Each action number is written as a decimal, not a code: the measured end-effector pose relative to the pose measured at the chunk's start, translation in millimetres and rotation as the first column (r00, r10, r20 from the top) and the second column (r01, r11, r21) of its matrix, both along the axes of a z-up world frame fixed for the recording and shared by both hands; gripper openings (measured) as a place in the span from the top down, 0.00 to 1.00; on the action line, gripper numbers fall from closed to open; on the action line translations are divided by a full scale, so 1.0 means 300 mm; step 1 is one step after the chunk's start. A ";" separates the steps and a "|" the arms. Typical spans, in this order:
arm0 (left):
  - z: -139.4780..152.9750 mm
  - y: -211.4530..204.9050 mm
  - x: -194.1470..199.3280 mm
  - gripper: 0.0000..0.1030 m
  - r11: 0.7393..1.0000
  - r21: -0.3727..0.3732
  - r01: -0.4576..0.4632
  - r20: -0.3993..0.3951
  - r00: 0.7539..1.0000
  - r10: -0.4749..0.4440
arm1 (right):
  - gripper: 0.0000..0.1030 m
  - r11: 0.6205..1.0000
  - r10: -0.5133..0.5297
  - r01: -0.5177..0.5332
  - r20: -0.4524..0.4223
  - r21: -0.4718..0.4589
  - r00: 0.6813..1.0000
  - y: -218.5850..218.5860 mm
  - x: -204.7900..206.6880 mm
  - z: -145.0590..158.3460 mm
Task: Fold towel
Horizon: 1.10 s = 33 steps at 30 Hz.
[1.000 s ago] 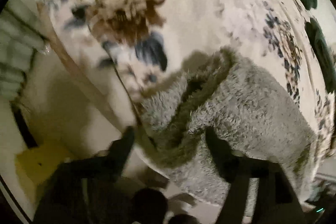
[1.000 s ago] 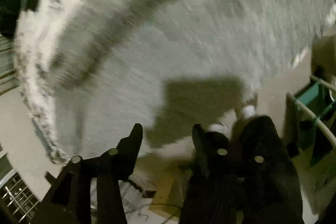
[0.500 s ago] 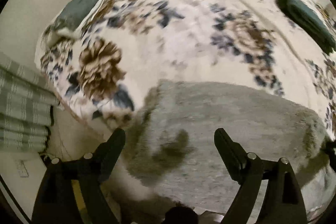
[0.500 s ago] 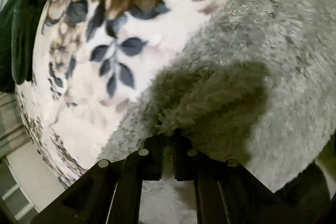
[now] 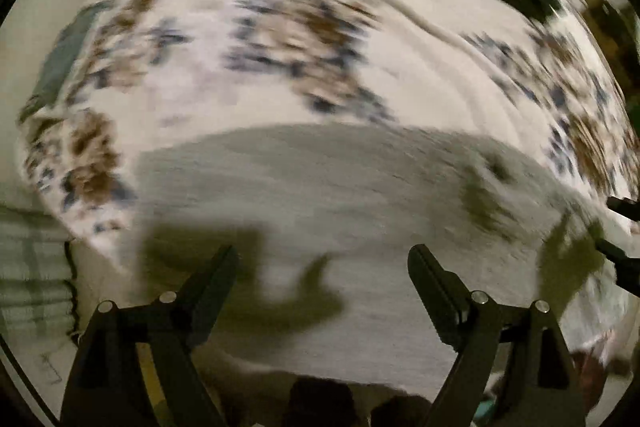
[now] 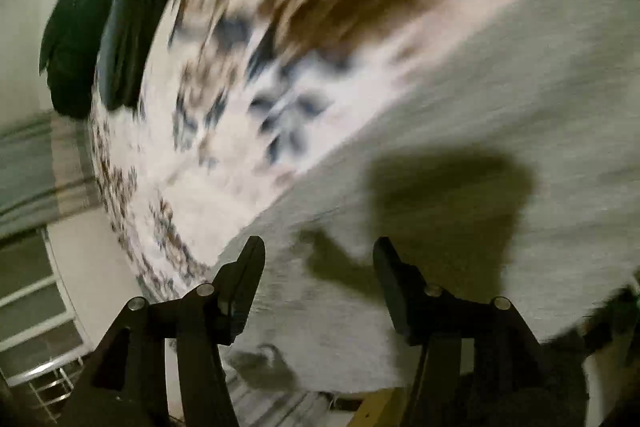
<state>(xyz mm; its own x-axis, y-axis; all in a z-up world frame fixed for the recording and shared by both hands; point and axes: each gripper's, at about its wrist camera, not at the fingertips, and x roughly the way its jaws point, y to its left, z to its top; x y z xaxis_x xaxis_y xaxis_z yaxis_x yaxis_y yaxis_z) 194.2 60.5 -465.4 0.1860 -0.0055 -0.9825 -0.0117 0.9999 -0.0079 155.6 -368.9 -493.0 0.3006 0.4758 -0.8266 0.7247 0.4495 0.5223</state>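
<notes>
The grey towel (image 5: 320, 227) lies flat on the flowery bed (image 5: 280, 67), near its edge. Left gripper (image 5: 322, 259) & right gripper (image 6: 319, 251) hang over it, jaws wide open, holding nothing. Pics are blurry, but it looks maybe folded once; more folds prob. left.

Each of the 2 wrist cameras looks forward and down between its own fingers, close above the grey towel (image 5: 340, 211) on the floral bedspread (image 5: 280, 67); both views share that towel (image 6: 500, 115) and bedspread (image 6: 224, 147)
</notes>
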 end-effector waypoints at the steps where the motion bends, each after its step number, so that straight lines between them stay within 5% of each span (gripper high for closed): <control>1: -0.015 -0.050 0.004 0.16 1.000 -0.020 0.015 -0.014 1.000 -0.015 | 0.42 0.996 -0.040 0.036 -0.042 -0.076 0.998 -0.091 -0.054 0.024; 5: -0.100 -0.344 0.046 0.16 0.988 -0.123 0.088 -0.076 0.992 -0.098 | 0.42 0.958 -0.226 0.197 -0.125 -0.210 0.966 -0.425 -0.216 0.030; 10: -0.202 -0.614 0.127 0.16 0.980 -0.120 0.156 -0.105 0.980 -0.169 | 0.44 0.929 -0.368 0.356 -0.155 -0.099 0.917 -0.717 -0.296 -0.110; 11: -0.216 -0.646 0.146 0.16 0.981 -0.094 0.168 -0.099 0.979 -0.177 | 0.47 0.926 -0.378 0.370 -0.157 -0.081 0.912 -0.732 -0.275 -0.144; 13: -0.240 -0.688 0.185 0.16 0.983 -0.034 0.181 -0.090 0.979 -0.184 | 0.89 0.920 -0.389 0.374 -0.166 -0.112 0.906 -0.755 -0.259 -0.167; 17: -0.275 -0.687 0.233 0.14 0.991 -0.027 0.130 -0.116 0.984 -0.133 | 0.94 0.916 -0.381 0.358 -0.116 -0.179 0.917 -0.764 -0.217 -0.120; 20: -0.286 -0.701 0.247 0.13 0.994 -0.003 0.113 -0.128 0.985 -0.113 | 0.94 0.934 -0.335 0.318 -0.089 -0.163 0.938 -0.771 -0.181 -0.113; 23: -0.250 -0.717 0.236 0.13 0.993 0.001 0.115 -0.127 0.985 -0.113 | 0.82 0.972 -0.235 0.232 -0.086 -0.034 0.968 -0.782 -0.168 -0.132; 25: -0.209 -0.723 0.206 0.13 0.993 -0.014 0.120 -0.122 0.985 -0.121 | 0.57 0.973 -0.229 0.229 -0.031 -0.016 0.973 -0.792 -0.242 -0.067; 27: -0.152 -0.748 0.161 0.13 0.990 -0.030 0.139 -0.114 0.983 -0.141 | 0.45 0.960 -0.272 0.271 -0.003 -0.067 0.962 -0.833 -0.360 -0.002; 29: -0.103 -0.806 0.122 0.13 0.983 -0.055 0.176 -0.113 0.977 -0.181 | 0.44 0.928 -0.347 0.341 -0.013 -0.147 0.938 -0.897 -0.529 0.045; 33: -0.035 -1.053 0.063 0.13 0.941 -0.126 0.314 -0.103 0.939 -0.328 | 0.44 0.867 -0.484 0.466 -0.082 -0.174 0.871 -0.990 -0.771 -0.021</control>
